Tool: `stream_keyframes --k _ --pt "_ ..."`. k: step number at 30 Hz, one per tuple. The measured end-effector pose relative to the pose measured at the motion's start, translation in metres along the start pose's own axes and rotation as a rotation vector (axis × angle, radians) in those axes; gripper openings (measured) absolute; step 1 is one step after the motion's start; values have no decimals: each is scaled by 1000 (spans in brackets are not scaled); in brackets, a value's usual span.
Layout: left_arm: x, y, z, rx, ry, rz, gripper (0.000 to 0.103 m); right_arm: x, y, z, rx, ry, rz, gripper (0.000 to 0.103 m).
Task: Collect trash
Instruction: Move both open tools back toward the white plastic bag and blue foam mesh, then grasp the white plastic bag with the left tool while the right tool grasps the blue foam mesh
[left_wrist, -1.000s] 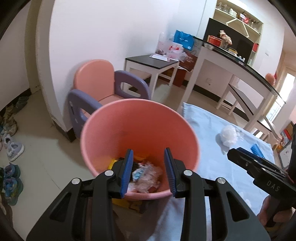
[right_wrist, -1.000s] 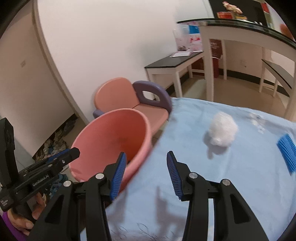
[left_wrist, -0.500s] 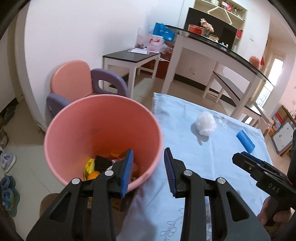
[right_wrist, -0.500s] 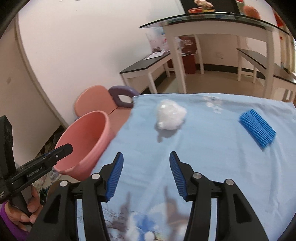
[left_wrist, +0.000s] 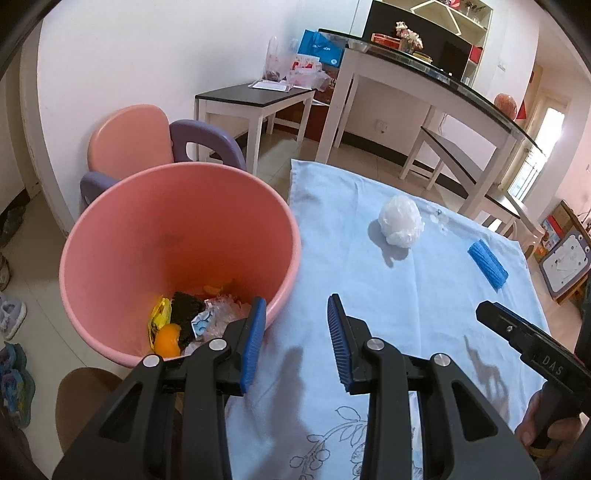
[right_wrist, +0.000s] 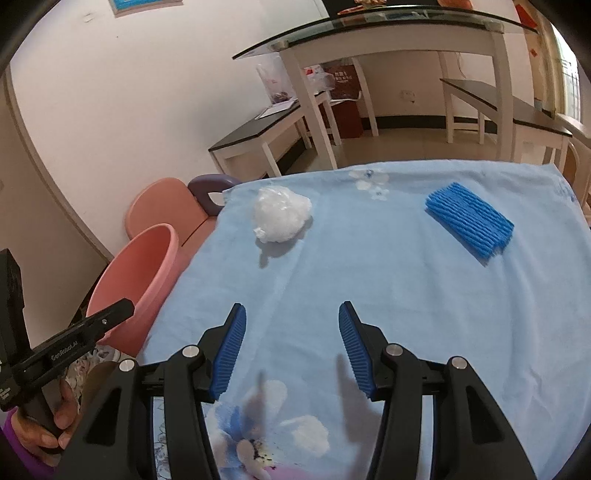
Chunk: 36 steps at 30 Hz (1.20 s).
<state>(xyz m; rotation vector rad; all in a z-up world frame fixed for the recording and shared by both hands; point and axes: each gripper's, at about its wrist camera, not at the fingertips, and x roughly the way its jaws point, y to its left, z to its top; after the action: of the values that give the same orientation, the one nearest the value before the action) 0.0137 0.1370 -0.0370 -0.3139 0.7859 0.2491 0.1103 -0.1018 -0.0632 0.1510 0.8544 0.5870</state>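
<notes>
A pink bin (left_wrist: 147, 229) stands beside the table's left edge with an orange peel (left_wrist: 168, 338), wrappers and other scraps at its bottom. On the light blue tablecloth (left_wrist: 369, 295) lie a crumpled white plastic bag (left_wrist: 400, 220) and, further right, a blue foam net (left_wrist: 487, 266). My left gripper (left_wrist: 295, 301) hovers open over the table's edge beside the bin's rim, with nothing between its fingers. My right gripper (right_wrist: 292, 306) is open and empty above the cloth, well short of the white bag (right_wrist: 281, 214) and the foam net (right_wrist: 469, 223). The bin (right_wrist: 140, 266) shows at its left.
A pink and purple child's chair (left_wrist: 129, 140) stands behind the bin. Beyond it are a black-topped bench (left_wrist: 255, 96) and a glass-topped table (left_wrist: 424, 70). Shoes (left_wrist: 11, 314) lie on the floor at the left. A brown stool (left_wrist: 85, 391) sits under my left gripper.
Both grippers have swung right, away from the bin and over the tablecloth. The right jaws stand a little wider. The white bag and foam net have come nearer the middle of both views.
</notes>
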Motion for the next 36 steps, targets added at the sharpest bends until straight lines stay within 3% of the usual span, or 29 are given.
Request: stream_keyframes --k 11,16,22,29,30,31,32,33,36 --pt "5 -11 1 5 7 -22 35 -7 -20 11 22 -37 -36 52" --pt "7 -19 5 28 5 -25 35 -8 -57 33 44 -81 -126 52" --pt "14 -27 9 46 16 -17 35 16 -103 55 62 -35 -251 52" --pt "33 -54 29 89 27 -45 35 40 -120 62 39 2 -319 52" --pt "35 -58 32 93 27 -54 35 40 -120 63 36 -5 -316 49" --pt "39 -64 36 99 26 -67 35 41 -122 64 38 -6 -314 39" --pt "42 -70 39 105 25 -77 35 41 -124 64 45 -4 -311 22" --pt "46 -75 41 109 24 -84 35 41 -128 64 61 0 -298 15" --pt "58 -90 47 127 18 -104 35 35 -134 62 104 -29 -251 7"
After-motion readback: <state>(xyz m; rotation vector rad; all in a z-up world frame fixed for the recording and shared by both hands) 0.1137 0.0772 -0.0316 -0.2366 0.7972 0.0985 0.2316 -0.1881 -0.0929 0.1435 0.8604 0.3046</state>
